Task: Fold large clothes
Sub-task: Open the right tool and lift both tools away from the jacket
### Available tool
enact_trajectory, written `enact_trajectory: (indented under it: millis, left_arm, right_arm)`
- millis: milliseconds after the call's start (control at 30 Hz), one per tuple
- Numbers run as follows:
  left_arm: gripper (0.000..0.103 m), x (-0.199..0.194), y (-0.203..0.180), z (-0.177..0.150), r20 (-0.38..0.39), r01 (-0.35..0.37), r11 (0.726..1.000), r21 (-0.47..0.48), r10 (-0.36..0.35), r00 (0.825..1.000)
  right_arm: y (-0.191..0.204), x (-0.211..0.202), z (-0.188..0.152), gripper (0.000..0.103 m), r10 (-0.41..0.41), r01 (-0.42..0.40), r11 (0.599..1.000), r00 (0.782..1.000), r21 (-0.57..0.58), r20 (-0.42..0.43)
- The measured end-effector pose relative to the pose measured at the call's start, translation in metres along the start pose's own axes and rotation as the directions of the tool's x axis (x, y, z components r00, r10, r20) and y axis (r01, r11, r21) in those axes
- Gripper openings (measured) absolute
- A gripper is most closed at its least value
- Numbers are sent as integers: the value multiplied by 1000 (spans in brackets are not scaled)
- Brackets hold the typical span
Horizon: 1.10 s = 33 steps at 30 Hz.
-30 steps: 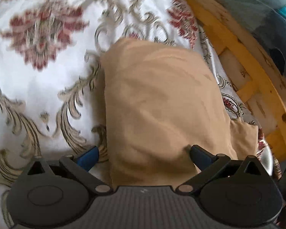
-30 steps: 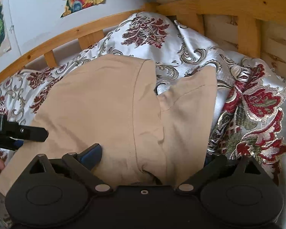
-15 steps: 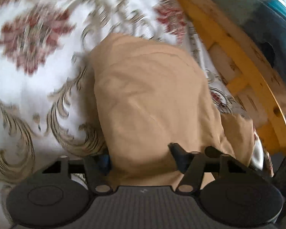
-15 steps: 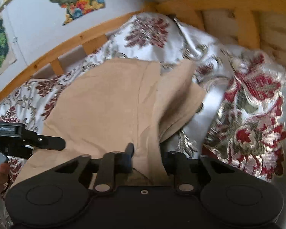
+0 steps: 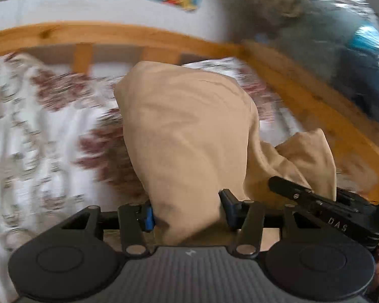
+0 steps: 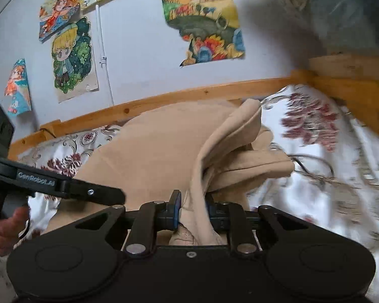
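A tan garment (image 5: 187, 136) lies on a white bedspread with red flowers (image 5: 38, 136). My left gripper (image 5: 187, 214) is shut on the garment's near edge, and the cloth rises in a bunch from its jaws. My right gripper (image 6: 193, 212) is shut on a thick fold of the same garment (image 6: 159, 151), next to the sleeve (image 6: 255, 161). The right gripper's body shows at the lower right of the left wrist view (image 5: 315, 202). The left gripper's body shows at the left of the right wrist view (image 6: 50, 181).
A wooden bed rail (image 5: 113, 32) runs along the far side and turns down the right (image 5: 328, 116). A pale wall with coloured drawings (image 6: 204, 22) stands behind it. A dark bundle (image 5: 341, 38) sits past the rail's corner. The bedspread (image 6: 328, 176) spreads right of the garment.
Both grippers went from open around the garment's edge to shut on it. Both then lifted and tilted up, so the wall and rail came into view and the cloth bunched upward.
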State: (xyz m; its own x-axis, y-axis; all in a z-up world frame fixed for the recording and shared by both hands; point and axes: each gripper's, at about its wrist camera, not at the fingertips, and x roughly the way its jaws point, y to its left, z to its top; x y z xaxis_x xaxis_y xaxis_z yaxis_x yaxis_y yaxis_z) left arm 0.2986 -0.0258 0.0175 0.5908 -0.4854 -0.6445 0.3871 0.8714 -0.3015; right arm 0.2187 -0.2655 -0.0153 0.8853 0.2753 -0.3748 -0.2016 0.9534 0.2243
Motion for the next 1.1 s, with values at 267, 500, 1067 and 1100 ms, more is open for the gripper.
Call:
enact_trajectory:
  millis: [267,500,1067,1100]
  left_arm:
    - [73,18,46,-31,-63,-116,979,-165,106,992]
    - [96,-12,0,-39,16,-257,964,-65,258,966]
    - [103,-164,-68,-94,276,-324,941,-97,338,900]
    - [103,-169,-70,-101,277,-327,940,-93,340,899]
  right_arm:
    - [-26,39,-50,68,-116,128,988,983,81,-139]
    - [-18,17,-33,79,-144,145,989,987,9,-70]
    - [48,-148,-19,102,-143,159,985,970,-68,195]
    - [52,-158,-23,102,-147,164,984,969,-69,200]
